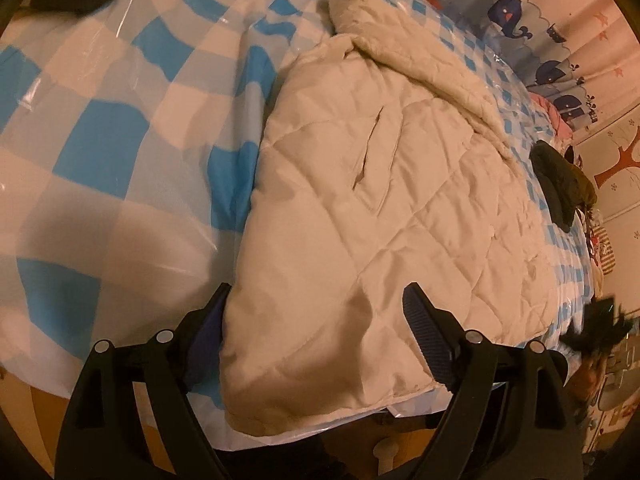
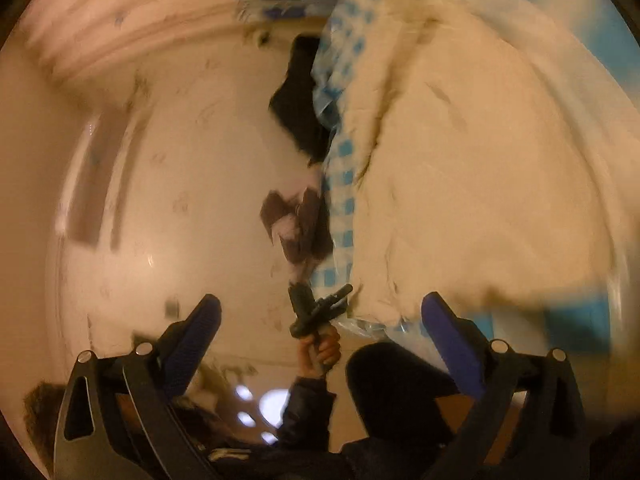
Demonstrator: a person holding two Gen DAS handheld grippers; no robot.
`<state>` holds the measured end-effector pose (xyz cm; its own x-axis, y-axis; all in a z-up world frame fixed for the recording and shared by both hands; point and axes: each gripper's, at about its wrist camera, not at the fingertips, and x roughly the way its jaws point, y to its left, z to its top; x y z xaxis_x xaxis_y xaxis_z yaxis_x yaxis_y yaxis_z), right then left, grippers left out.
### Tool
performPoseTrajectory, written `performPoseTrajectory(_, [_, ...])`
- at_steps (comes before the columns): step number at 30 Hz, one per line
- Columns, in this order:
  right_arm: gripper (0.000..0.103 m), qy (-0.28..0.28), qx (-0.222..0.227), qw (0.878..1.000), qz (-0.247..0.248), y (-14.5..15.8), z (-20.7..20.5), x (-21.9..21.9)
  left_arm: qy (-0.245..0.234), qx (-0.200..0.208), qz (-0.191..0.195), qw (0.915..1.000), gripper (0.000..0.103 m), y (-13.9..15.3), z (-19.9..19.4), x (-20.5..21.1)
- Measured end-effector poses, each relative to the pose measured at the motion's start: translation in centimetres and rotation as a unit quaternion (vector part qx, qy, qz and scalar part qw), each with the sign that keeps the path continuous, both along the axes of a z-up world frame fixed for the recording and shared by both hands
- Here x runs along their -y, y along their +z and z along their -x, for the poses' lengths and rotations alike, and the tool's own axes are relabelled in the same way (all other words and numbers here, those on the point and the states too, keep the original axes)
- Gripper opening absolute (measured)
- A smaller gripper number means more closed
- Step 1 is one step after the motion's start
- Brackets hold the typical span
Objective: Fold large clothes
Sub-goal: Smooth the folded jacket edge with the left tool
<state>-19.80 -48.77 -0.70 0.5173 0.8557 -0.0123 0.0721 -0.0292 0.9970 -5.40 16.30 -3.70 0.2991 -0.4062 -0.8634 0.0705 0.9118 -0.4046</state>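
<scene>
A large cream quilted coat [image 1: 380,184] lies spread on the blue-and-white checked bed cover [image 1: 112,128]. In the left wrist view my left gripper [image 1: 316,320] is open, its two fingers standing either side of the coat's near corner at the bed's front edge, not closed on it. In the right wrist view, which is blurred and rolled sideways, my right gripper [image 2: 320,316] is open and empty in the air beside the bed. The coat [image 2: 480,168] fills that view's right side. My left gripper [image 2: 320,312] shows there too, held in a hand at the coat's edge.
A dark garment [image 1: 560,180] lies at the bed's far right edge. A whale-print curtain [image 1: 520,16] hangs behind the bed. Clear plastic [image 1: 80,92] covers the bed cover. The person's dark-clad body [image 2: 392,400] is low in the right wrist view.
</scene>
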Motion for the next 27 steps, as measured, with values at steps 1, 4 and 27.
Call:
performPoseTrajectory(1, [0.096,-0.023,-0.007,1.000,-0.013,-0.6,1.3,-0.1,-0.003,0.000,-0.005,1.0000,0.081,-0.1,0.2,0.1])
performPoseTrajectory(4, [0.096,-0.093,-0.036,0.994,-0.035,-2.9,5.6,-0.2,-0.015,0.002,-0.019,0.9997,0.082,-0.1,0.5,0.8])
performPoseTrajectory(27, [0.096,-0.194,-0.095,0.955,0.201,-0.3,5.8,6.0,0.003,-0.018,0.028,0.9994,0.083,-0.9,2.0,-1.9])
